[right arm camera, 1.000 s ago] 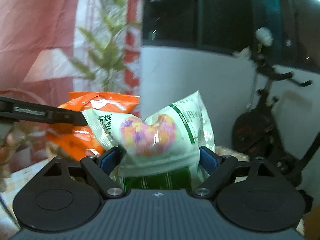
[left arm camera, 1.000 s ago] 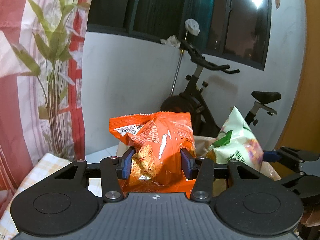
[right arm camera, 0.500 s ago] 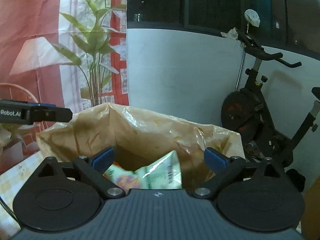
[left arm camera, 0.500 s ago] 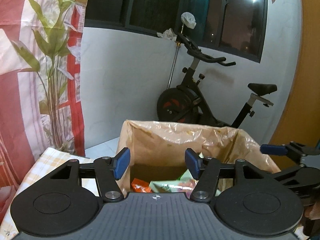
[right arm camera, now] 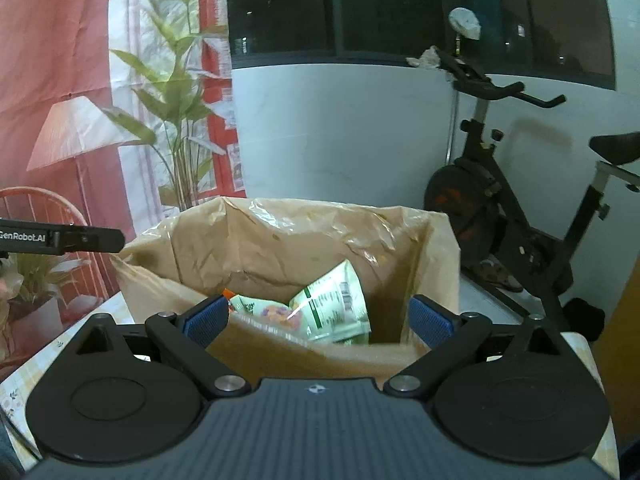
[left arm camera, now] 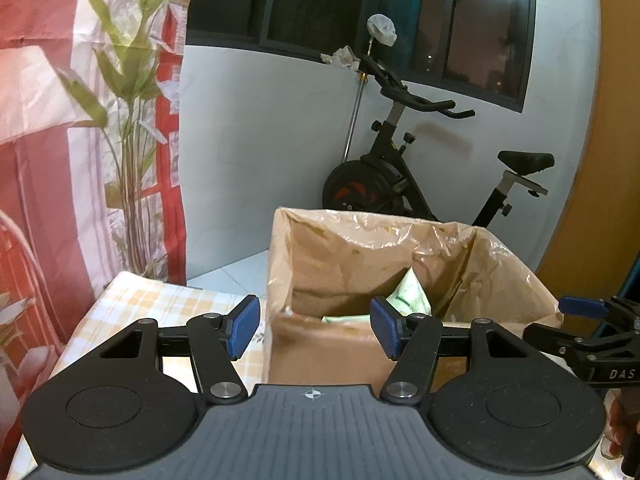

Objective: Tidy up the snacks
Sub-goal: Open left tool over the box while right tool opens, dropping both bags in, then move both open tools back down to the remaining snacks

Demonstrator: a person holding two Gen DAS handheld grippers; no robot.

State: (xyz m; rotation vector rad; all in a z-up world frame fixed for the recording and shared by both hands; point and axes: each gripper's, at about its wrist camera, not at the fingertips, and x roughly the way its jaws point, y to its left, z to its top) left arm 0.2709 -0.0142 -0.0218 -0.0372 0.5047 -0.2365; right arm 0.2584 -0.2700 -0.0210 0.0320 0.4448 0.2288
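- The cardboard box point(right arm camera: 304, 354), lined with a crinkled clear plastic bag point(right arm camera: 280, 236), stands on a table point(left arm camera: 160, 300) with a checked cloth; its near wall hides most of what lies at the bottom.
- In the right wrist view a green-and-white snack packet point(right arm camera: 332, 300) lies inside the box, tilted, its long axis running from lower left up to the right, barcode end uppermost.
- Only a small orange corner of another snack packet point(right arm camera: 228, 293) shows at the left, behind the near wall; its lie cannot be made out.
- In the left wrist view just a pale tip of the green-and-white packet point(left arm camera: 412, 296) shows above the box edge.
- The left claw point(left arm camera: 314, 328) stands partly open with nothing between its pads, in front of the box.
- The right claw point(right arm camera: 318, 318) is spread wide and empty, also short of the box.
- An exercise bike point(left arm camera: 400, 184) behind is partly cut off by the box.
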